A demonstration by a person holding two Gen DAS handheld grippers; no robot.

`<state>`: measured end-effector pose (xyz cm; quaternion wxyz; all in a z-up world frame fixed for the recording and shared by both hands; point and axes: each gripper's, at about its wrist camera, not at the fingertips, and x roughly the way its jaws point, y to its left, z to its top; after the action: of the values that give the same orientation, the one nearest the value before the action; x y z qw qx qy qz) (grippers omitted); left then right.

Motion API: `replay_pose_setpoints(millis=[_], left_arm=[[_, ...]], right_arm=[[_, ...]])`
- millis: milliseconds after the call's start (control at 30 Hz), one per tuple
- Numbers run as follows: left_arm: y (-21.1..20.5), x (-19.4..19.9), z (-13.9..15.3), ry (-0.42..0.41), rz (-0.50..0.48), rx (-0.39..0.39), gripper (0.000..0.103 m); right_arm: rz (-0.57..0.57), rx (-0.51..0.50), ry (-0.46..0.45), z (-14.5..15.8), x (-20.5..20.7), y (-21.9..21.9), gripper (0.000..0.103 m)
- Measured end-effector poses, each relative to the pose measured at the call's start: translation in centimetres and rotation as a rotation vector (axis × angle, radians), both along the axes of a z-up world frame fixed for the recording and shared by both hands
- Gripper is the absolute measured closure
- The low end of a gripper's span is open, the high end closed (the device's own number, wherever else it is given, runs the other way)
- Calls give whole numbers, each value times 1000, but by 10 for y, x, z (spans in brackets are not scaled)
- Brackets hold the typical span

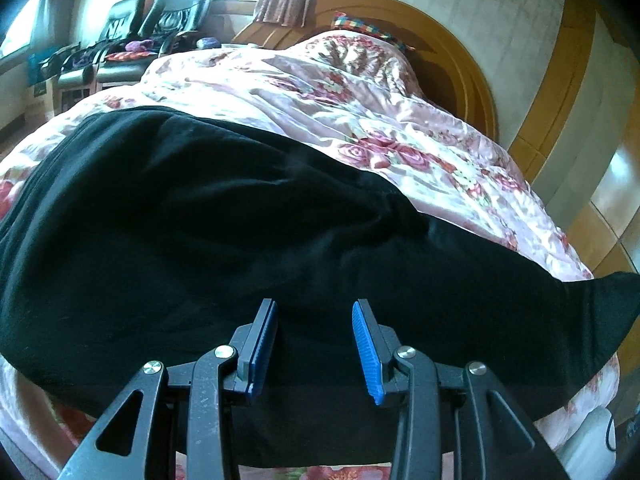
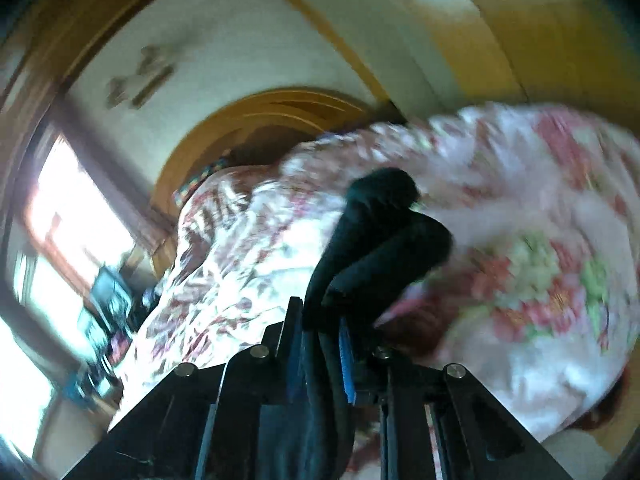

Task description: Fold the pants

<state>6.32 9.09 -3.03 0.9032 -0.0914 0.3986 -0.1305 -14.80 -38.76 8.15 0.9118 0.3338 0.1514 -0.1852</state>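
Pants (image 2: pixel 380 232) pinched in right gripper (image 2: pixel 320 320), blurred; rest cut off.

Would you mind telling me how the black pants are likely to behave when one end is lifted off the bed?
Probably floppy: the pants lie in soft wrinkles over the quilt. The end pinched in the right gripper bunches into limp rolls, so the rest would likely trail and sag. They may slide easily, since the quilt looks glossy.
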Motion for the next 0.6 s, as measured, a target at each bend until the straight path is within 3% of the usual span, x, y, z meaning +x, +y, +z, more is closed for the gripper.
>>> replay_pose_setpoints(millis=[100,200,600], left_arm=[[2,1,0,3,6,-8,64],[4,1,0,2,12,-16,64],[7,3,-1,8,20,-32,64]], right_arm=[[64,-83,-12,18,13,28,88],[114,-100,-5,22,27,47,89],[423,-165,19,10,78,137,92]])
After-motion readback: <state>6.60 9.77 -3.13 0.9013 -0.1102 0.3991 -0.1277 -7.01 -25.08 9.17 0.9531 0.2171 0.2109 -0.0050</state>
